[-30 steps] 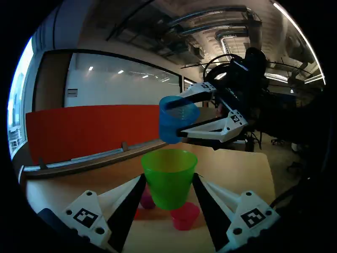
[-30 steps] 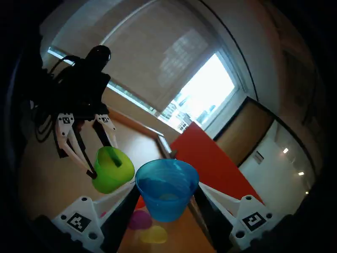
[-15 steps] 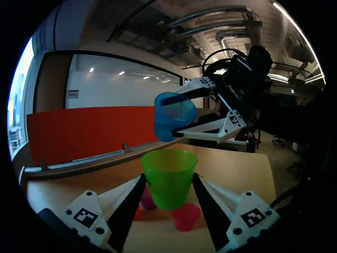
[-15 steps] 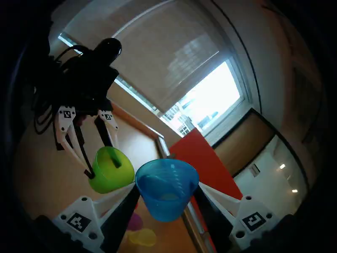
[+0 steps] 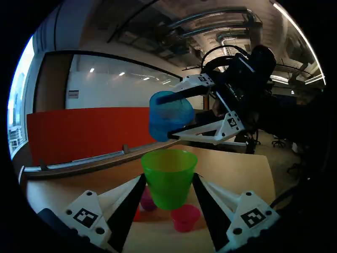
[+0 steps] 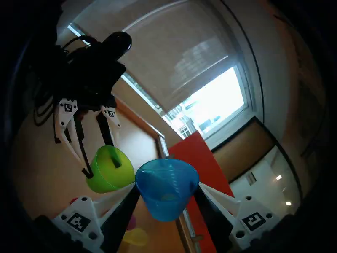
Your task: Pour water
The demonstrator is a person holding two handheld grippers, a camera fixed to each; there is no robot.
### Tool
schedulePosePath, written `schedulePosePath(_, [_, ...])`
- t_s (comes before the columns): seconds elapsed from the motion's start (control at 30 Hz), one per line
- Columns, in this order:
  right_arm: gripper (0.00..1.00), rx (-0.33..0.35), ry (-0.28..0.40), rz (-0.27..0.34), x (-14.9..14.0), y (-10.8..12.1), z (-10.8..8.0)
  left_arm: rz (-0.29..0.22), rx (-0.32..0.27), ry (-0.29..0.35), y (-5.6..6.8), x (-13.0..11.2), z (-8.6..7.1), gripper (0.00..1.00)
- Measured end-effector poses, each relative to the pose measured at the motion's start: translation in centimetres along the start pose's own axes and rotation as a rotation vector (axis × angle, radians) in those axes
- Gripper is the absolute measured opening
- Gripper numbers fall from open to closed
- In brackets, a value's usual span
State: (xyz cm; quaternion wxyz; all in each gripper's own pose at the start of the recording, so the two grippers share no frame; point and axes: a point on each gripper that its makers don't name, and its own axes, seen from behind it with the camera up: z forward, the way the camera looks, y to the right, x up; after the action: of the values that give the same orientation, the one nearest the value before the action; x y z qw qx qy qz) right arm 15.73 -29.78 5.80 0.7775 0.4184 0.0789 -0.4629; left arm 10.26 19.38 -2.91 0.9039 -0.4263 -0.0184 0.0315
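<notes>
Grip on the green cup (image 5: 168,187) by the left gripper (image 5: 168,177): one finger pressed against each side, cup upright, low in the left gripper view at 6 o'clock, held above the wooden table (image 5: 240,168). Above it, toward 12 o'clock, the blue cup (image 5: 170,114), pinched from both sides by the right gripper (image 5: 164,118) and tipped a little, base toward 7 o'clock, rim toward 1 o'clock. Clear gap between the two cups in this view, with the blue base just over the green rim. On the table beneath the green cup, a pink cup (image 5: 184,216) at 5 o'clock and a purple cup (image 5: 147,201) at 7 o'clock, the latter half hidden. Across the back at 9 o'clock, a red panel (image 5: 84,133).

In the right gripper view, blue cup at 6 o'clock between its own fingers, mouth toward the camera, a pale patch at the bottom; cannot tell whether water. Green cup just beside it at 9 o'clock, slanted in this view, clamped by fingers reaching down from 11 o'clock. On the table at 7 o'clock, a yellow cup (image 6: 135,237); at 1 o'clock, a bright window (image 6: 215,103).
</notes>
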Motion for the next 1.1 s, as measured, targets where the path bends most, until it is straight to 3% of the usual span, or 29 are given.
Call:
schedulePosePath(0.8, [0.89, -0.004, -0.013, -0.151, 1.0, 0.0, 1.3, -0.005, -0.005, 0.010, 0.3, 0.0, 0.3, 0.80])
schedulePosePath(1.1, [0.89, -0.011, -0.018, -0.178, 1.0, 0.0, 1.5, -0.002, -0.011, 0.014, 0.6, 0.1, 0.2, 0.80])
